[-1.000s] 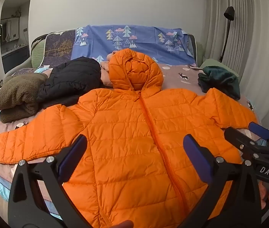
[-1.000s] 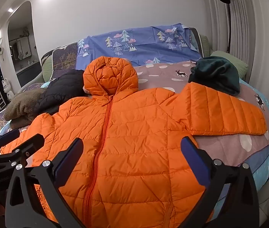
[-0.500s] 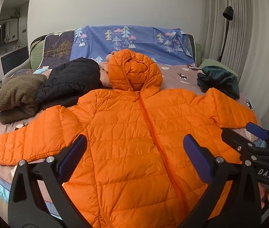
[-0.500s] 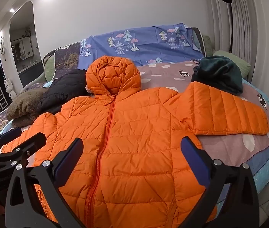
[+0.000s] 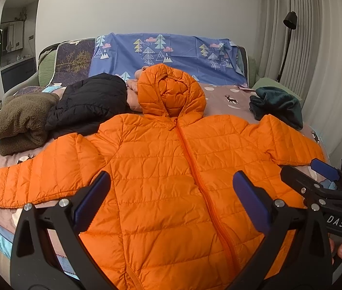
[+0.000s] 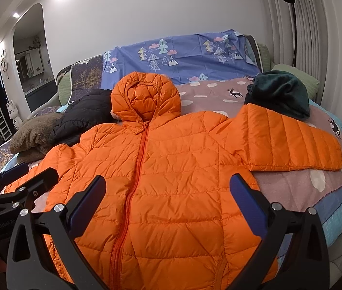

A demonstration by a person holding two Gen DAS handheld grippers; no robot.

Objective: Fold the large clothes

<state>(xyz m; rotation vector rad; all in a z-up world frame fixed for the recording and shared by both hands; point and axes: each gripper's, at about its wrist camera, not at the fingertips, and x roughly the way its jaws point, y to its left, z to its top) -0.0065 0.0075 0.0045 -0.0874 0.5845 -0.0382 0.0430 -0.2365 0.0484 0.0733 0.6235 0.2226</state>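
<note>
Orange puffer jacket (image 5: 171, 169) lies face-up and zipped on the bed (image 6: 291, 188), hood (image 5: 171, 89) toward twelve o'clock, both sleeves spread out flat. Starting at nine o'clock, a brown fleece (image 5: 23, 120) sits bundled near the bed's left edge, with a black quilted jacket (image 5: 88, 101) touching it just to the right, both beyond my jacket's left sleeve (image 5: 40, 171). My left gripper (image 5: 171, 203) hangs over the lower chest with its jaws wide apart, holding nothing. My right gripper (image 6: 168, 207) hovers beside it over the jacket's hem side, jaws likewise spread and empty. At two o'clock, a dark green garment (image 6: 279, 94) rests just behind the right sleeve (image 6: 291, 142).
</note>
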